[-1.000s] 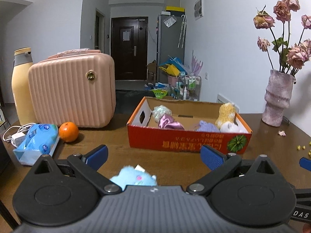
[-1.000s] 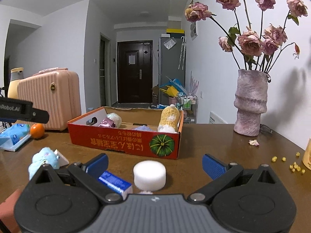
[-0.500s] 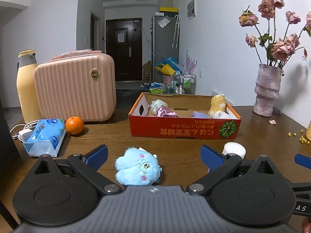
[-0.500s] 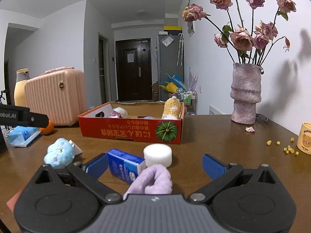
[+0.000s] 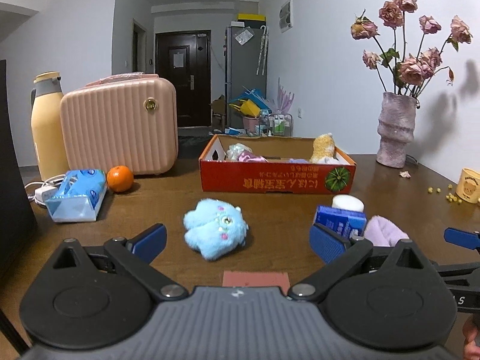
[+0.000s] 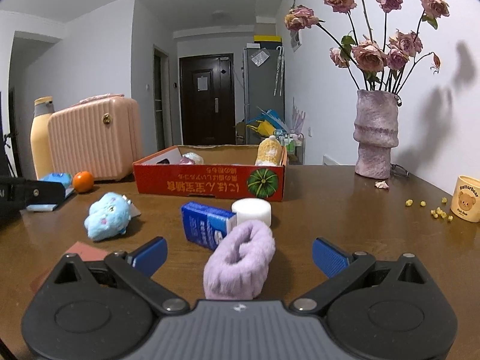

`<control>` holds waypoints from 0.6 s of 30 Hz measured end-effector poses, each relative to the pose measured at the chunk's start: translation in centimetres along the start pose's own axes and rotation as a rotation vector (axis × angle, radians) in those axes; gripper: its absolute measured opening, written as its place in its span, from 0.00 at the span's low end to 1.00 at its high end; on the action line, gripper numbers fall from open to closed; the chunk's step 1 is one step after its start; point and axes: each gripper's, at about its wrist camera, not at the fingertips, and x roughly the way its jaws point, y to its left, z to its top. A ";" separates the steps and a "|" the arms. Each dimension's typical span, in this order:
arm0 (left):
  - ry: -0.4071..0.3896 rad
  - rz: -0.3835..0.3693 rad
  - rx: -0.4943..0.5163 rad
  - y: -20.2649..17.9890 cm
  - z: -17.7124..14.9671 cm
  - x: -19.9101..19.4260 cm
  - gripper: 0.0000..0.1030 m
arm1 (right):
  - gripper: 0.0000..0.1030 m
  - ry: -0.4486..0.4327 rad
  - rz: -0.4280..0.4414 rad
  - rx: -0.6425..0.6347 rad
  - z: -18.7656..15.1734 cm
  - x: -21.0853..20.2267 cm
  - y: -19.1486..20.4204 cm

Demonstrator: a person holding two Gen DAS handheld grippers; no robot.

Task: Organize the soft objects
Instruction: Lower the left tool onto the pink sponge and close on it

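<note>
A light blue plush toy (image 5: 214, 232) lies on the brown table just ahead of my open left gripper (image 5: 238, 242), between the lines of its blue fingers. The same plush (image 6: 107, 215) shows at the left in the right wrist view. A fluffy purple scrunchie (image 6: 238, 258) lies between the fingers of my open right gripper (image 6: 240, 255), untouched; in the left wrist view the scrunchie (image 5: 385, 232) peeks out at the right. The red cardboard box (image 5: 277, 177) farther back holds several soft items, among them a yellow plush (image 5: 322, 147).
A blue packet (image 6: 205, 224) and a white round sponge (image 6: 251, 210) lie just beyond the scrunchie. A pink case (image 5: 120, 124), yellow flask (image 5: 46, 127), orange (image 5: 120, 178) and tissue pack (image 5: 78, 193) stand left. A vase of roses (image 6: 376, 138) and cup (image 6: 466, 202) stand right.
Both grippers have pulled back from the box toward the near table edge. The blue plush and the purple scrunchie have come into full view in front of the fingers.
</note>
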 end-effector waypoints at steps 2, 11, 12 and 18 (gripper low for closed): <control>0.002 -0.004 0.003 0.0 -0.4 -0.4 1.00 | 1.00 -0.001 -0.003 -0.019 -0.4 -0.5 0.4; 0.027 -0.010 0.038 -0.4 -2.4 -1.2 1.00 | 1.00 -0.001 -0.010 -0.030 -1.2 -1.9 0.8; 0.032 -0.010 0.041 -0.5 -2.5 -1.2 1.00 | 1.00 0.001 -0.012 -0.027 -1.2 -1.8 0.8; 0.061 -0.019 0.053 -0.7 -2.9 -0.6 1.00 | 1.00 0.007 -0.018 -0.031 -1.2 -1.7 0.8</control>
